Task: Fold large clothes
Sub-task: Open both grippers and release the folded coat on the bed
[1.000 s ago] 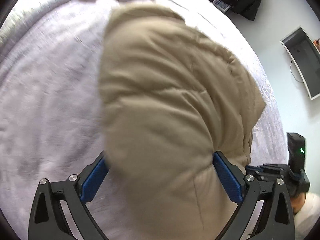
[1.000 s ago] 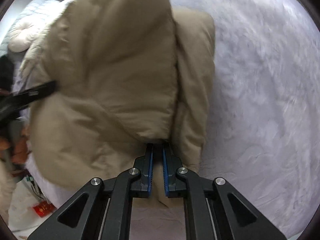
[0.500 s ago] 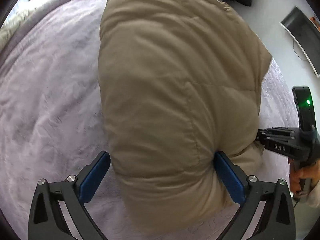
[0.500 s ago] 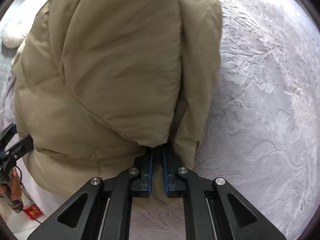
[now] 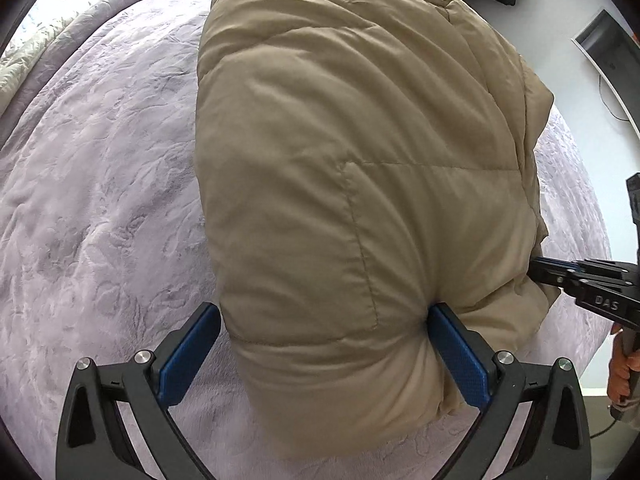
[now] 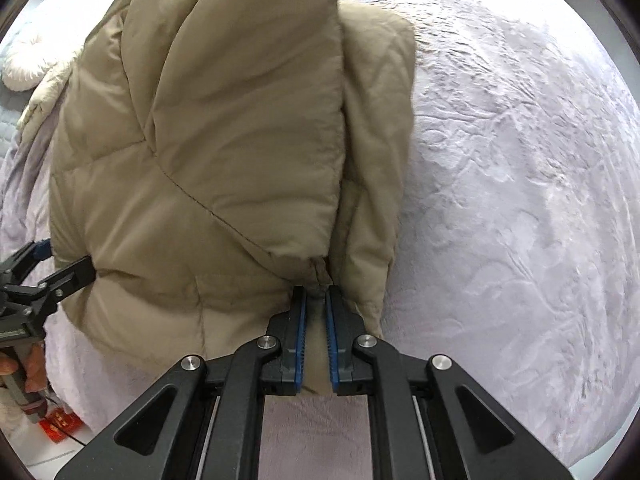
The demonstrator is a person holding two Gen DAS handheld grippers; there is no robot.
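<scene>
A tan puffer jacket (image 5: pixel 352 184) lies folded in a thick bundle on the lavender bedspread (image 5: pixel 100 200). My left gripper (image 5: pixel 320 344) stands wide open with its blue pads (image 5: pixel 188 356) on either side of the bundle's near end. In the right wrist view the jacket (image 6: pixel 208 152) fills the left half. My right gripper (image 6: pixel 316 320) has its jaws slightly parted around the jacket's folded edge; fabric still sits between the pads (image 6: pixel 300 332). The right gripper also shows in the left wrist view (image 5: pixel 560 276), at the jacket's right side.
The bedspread (image 6: pixel 520 200) stretches wide to the right of the jacket. A cream pillow (image 6: pixel 28 60) lies at the far left. The bed's edge and floor with a red item (image 6: pixel 60 426) are at lower left. A wall monitor (image 5: pixel 608 52) hangs at right.
The jacket bundle has come down onto the bed, nearer to both cameras. My right gripper's jaws have opened a little from shut. The left gripper stays wide open.
</scene>
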